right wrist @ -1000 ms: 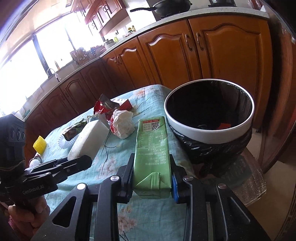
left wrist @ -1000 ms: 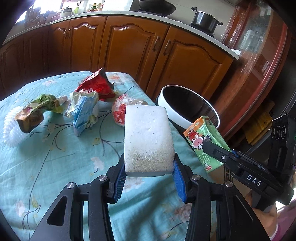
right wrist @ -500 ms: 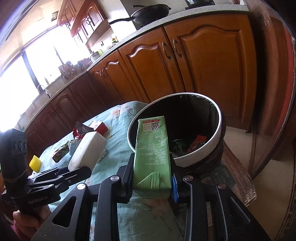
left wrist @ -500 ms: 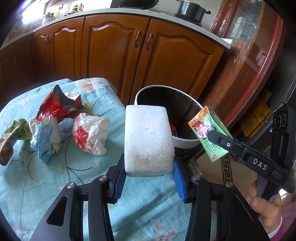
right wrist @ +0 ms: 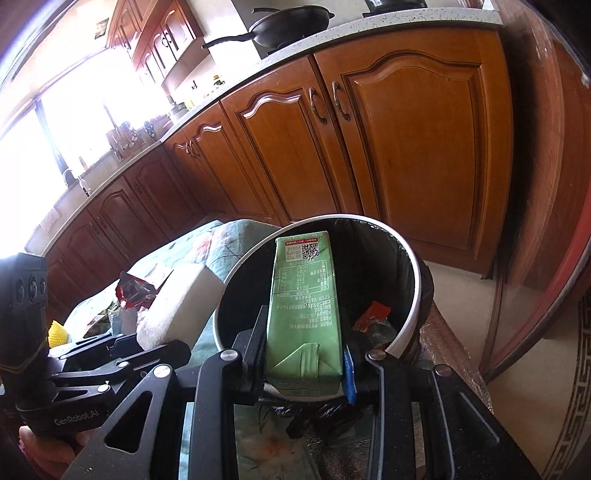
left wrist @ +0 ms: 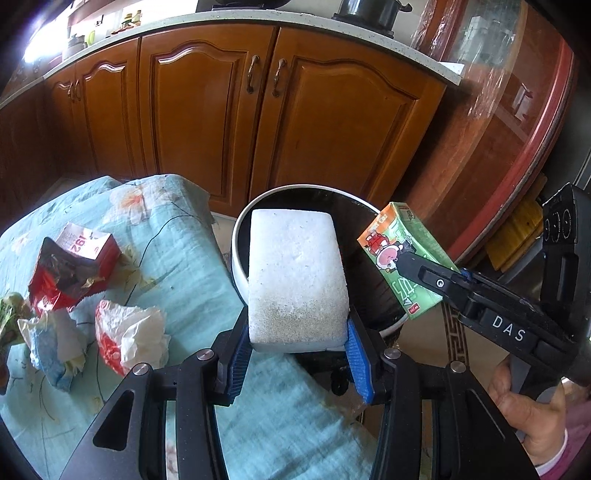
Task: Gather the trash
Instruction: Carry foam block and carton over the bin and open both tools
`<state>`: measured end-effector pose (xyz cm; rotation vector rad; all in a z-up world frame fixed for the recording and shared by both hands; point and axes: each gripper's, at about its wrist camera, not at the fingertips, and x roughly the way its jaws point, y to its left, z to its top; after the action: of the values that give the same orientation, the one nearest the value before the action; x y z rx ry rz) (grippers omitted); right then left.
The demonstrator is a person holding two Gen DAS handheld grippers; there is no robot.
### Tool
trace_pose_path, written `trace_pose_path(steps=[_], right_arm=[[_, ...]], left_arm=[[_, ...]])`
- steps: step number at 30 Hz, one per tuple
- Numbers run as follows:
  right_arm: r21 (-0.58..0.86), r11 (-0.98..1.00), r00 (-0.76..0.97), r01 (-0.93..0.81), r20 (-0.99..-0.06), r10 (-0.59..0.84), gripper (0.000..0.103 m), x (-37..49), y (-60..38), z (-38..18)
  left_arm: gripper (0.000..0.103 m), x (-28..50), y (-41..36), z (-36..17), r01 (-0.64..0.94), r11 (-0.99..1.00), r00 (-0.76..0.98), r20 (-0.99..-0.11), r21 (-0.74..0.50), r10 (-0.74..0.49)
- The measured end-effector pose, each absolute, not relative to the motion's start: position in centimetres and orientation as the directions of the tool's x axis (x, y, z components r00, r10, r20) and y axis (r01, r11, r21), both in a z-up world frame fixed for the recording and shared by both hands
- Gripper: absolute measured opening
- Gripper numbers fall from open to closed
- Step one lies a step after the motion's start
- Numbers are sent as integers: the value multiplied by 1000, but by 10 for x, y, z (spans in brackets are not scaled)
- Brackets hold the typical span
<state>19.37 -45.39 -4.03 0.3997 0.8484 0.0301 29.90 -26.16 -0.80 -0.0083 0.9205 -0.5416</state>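
Brown wooden cabinets (right wrist: pixel 388 155) with curved doors ran along the wall, and a pale speckled countertop (right wrist: pixel 369 27) sat on top of them. A black pan (right wrist: pixel 291 27) stood on that countertop, and bright light came in through a big window (right wrist: pixel 55 122) above a sink (right wrist: pixel 70 192) at the far end. The floor (right wrist: pixel 465 291) was pale tile, and the surface wore a light blue cloth (left wrist: pixel 177 258) with flowers on it.

I see a white sponge (left wrist: pixel 297 273), green carton (right wrist: pixel 303 310) with orange top and cartoon print, and white-rimmed bin (left wrist: pixel 236 254) with black liner. Tablecloth (left wrist: pixel 177 258) is teal, floral. One wrapper (left wrist: pixel 70 273) is red; the fingers (left wrist: pixel 356 360) have blue pads. Cabinets (left wrist: pixel 221 110) are brown wood.
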Motion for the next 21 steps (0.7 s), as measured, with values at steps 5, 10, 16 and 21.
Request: trace_pose_path(steps=[5, 10, 16, 21], right_arm=[[345, 928, 648, 138, -740, 179, 32, 205, -463, -46], [341, 929, 640, 144, -748, 175, 32, 210, -470, -47], [330, 932, 630, 149, -758, 168, 32, 216, -473, -49], [325, 934, 622, 150, -765, 166, 32, 222, -476, -51]], left_arm=[[45, 315, -277, -13, 446, 869, 473, -769, -213, -431], [46, 327, -290, -16, 448, 872, 469, -778, -199, -419], [46, 334, -298, -18, 452, 871, 466, -782, -191, -414], [47, 336, -303, -19, 455, 872, 464, -787, -183, -407]])
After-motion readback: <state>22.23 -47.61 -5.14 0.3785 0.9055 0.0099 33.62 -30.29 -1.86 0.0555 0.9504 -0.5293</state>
